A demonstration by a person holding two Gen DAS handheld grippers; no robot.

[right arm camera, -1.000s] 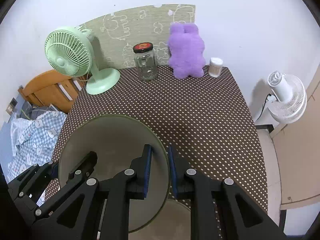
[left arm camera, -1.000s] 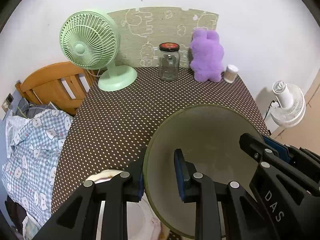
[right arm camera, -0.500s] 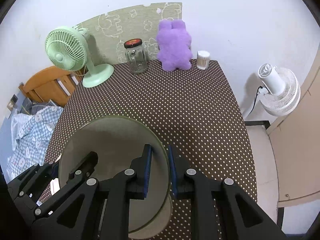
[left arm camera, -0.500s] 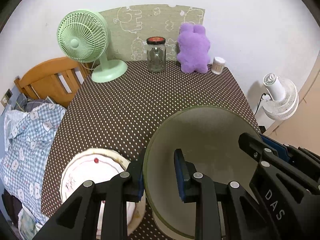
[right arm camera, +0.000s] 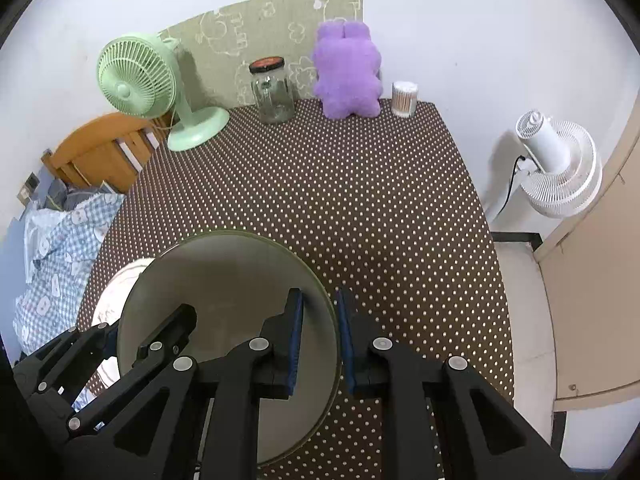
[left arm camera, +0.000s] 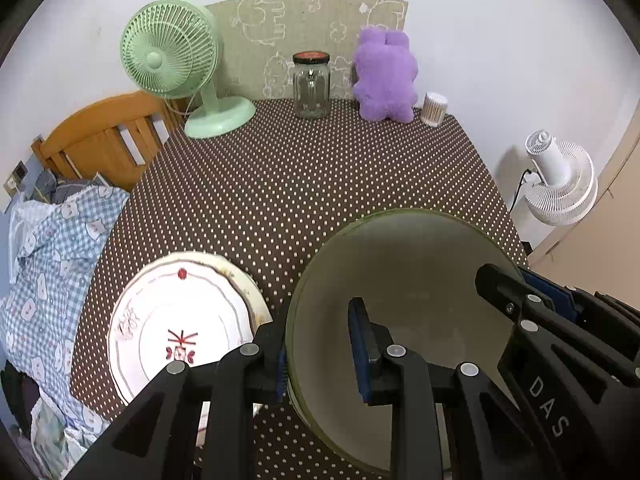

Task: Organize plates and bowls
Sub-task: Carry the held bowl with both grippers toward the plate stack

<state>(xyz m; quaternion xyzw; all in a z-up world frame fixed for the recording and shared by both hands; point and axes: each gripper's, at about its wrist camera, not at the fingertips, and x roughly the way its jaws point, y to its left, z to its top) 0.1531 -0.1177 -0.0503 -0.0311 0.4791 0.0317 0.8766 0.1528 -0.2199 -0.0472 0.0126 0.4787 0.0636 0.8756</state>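
The plate [left arm camera: 400,280] sits between the left gripper [left arm camera: 320,344] and right gripper [right arm camera: 320,340], a second plate [left arm camera: 176,320] left of it on the table [left arm camera: 320,184], with fan [left arm camera: 176,64], jar [left arm camera: 311,84], toy [left arm camera: 384,76] beyond.

White letters "DAS" on the black body of the right claw [left arm camera: 556,300]

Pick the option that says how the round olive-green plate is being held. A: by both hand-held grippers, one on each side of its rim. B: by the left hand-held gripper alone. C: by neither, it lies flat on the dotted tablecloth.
A: the left hand-held gripper clamps one edge of the round olive-green plate and the right hand-held gripper clamps the opposite edge.
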